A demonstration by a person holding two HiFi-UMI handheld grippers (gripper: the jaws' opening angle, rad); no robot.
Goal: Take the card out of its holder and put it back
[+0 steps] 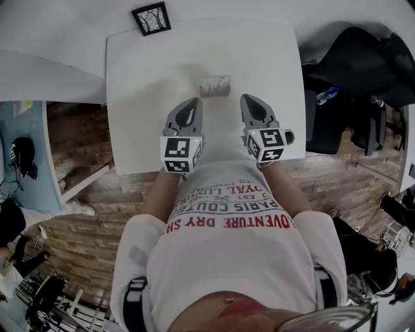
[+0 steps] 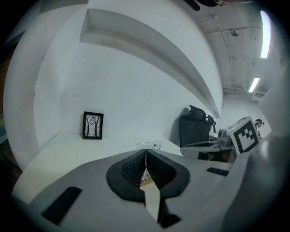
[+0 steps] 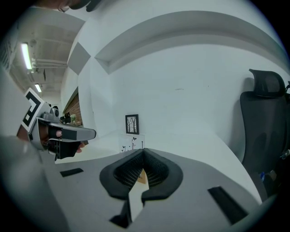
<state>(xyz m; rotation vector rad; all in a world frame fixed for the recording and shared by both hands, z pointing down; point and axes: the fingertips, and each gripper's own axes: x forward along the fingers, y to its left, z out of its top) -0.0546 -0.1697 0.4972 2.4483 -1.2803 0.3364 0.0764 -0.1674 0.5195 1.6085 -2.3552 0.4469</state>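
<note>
A small white card (image 1: 216, 84) printed with thin plants stands upright in its holder on the white table (image 1: 142, 78), just beyond both grippers. My left gripper (image 1: 191, 104) is shut and empty, its tips slightly left of and nearer than the card. My right gripper (image 1: 249, 100) is also shut and empty, a little to the card's right. In the left gripper view the card (image 2: 149, 145) rises just past the closed jaws (image 2: 145, 153). In the right gripper view the card (image 3: 132, 143) stands left of the closed jaws (image 3: 142, 152).
A black picture frame (image 1: 151, 18) with a tree drawing leans at the table's far left edge. A black office chair (image 1: 353, 84) with a bottle on it stands right of the table. A wooden floor lies below, and the person's white shirt fills the near view.
</note>
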